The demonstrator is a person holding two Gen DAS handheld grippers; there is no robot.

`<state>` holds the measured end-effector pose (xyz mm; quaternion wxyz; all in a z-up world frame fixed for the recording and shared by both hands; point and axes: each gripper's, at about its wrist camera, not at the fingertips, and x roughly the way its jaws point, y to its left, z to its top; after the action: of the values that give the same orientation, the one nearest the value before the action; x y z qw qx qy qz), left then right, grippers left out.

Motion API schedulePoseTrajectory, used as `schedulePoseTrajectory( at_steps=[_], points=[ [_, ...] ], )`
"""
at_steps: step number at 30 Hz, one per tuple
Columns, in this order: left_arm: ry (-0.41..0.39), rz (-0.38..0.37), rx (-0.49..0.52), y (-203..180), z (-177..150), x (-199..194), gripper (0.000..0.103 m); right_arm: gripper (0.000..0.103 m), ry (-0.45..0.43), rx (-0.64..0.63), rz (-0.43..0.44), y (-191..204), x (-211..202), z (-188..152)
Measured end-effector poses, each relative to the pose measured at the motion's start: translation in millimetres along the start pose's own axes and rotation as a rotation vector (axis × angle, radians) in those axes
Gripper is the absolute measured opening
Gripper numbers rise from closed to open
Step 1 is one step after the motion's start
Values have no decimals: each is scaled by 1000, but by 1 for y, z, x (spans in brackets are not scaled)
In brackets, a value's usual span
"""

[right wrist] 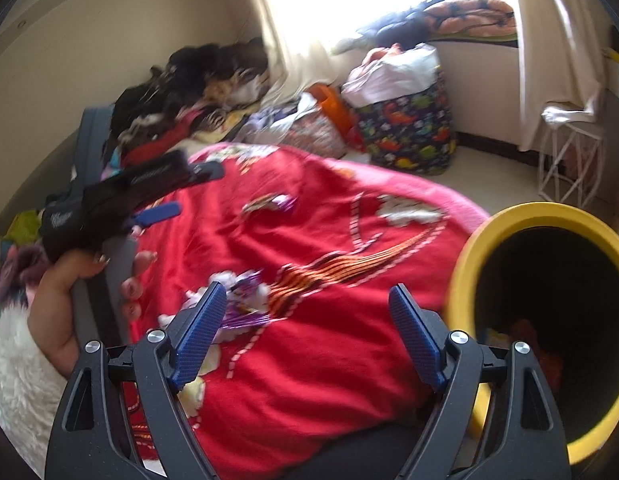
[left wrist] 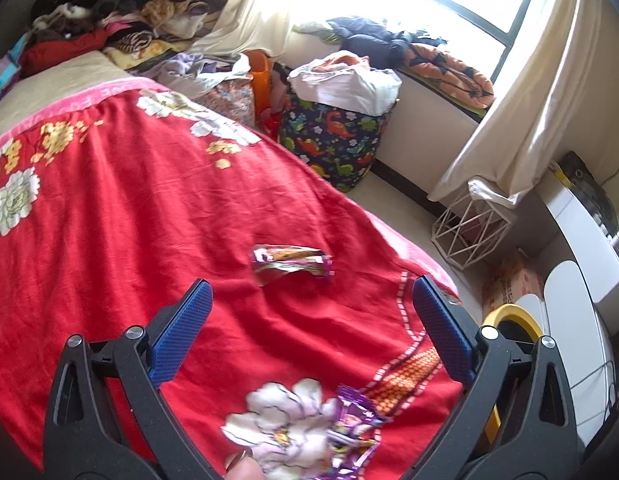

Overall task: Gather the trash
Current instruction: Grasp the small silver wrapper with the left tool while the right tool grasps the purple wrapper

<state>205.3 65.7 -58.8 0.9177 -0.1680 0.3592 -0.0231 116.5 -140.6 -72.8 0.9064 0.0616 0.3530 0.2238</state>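
Two foil wrappers on the red bedspread (left wrist: 149, 220): one wrapper (left wrist: 291, 266) toward its far edge, a purple wrapper (left wrist: 353, 424) near the front edge. Left claw (left wrist: 309, 336) and right claw (right wrist: 307, 332) both spread, empty. Yellow-rimmed bin (right wrist: 549, 320) beside the bed's right edge.

Open left tongs (left wrist: 309, 300) hover over two wrappers, apparently foil, on red blanket (left wrist: 129, 220).

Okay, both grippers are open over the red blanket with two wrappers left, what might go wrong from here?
1. The far wrapper lies flat on the soft red blanket, so closing fingers might pinch fabric along with it.
2. The near wrapper sits by the bed's edge and may get nudged off.
3. The yellow bin stands close beside the right gripper; a swing might knock it.
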Motion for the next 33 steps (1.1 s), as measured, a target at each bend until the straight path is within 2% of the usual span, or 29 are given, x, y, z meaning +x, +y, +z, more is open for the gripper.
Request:
schedulePoseTrajectory(
  at_steps=[4,9,12,14,17,19,20,22,29,31,33],
  points=[
    [21,13,-45,18,1,13,92,80,38,-33,26,21,24,0],
    [63,-8,-117,39,1,30,80,79,75,-49,47,36,50,1],
    [83,-49,-167,48,2,40,72,76,116,-20,76,37,71,1],
    [94,-77,-199,53,3,46,68,72,136,-4,89,36,81,1],
    [113,-96,-238,58,3,55,59,60,165,15,113,36,95,1],
    [121,-109,-263,59,4,60,55,33,194,19,146,37,103,-1],
    [125,-117,-276,60,5,63,52,26,205,13,160,38,104,-3],
    [134,-128,-292,59,5,68,50,23,208,-10,162,41,103,-8],
    [160,-129,-359,62,0,88,45,19,166,-4,150,30,78,-12],
    [158,-124,-367,61,1,92,40,19,145,1,136,25,67,-11],
    [161,-118,-369,61,3,95,29,19,130,-2,120,19,59,-9]
  ],
)
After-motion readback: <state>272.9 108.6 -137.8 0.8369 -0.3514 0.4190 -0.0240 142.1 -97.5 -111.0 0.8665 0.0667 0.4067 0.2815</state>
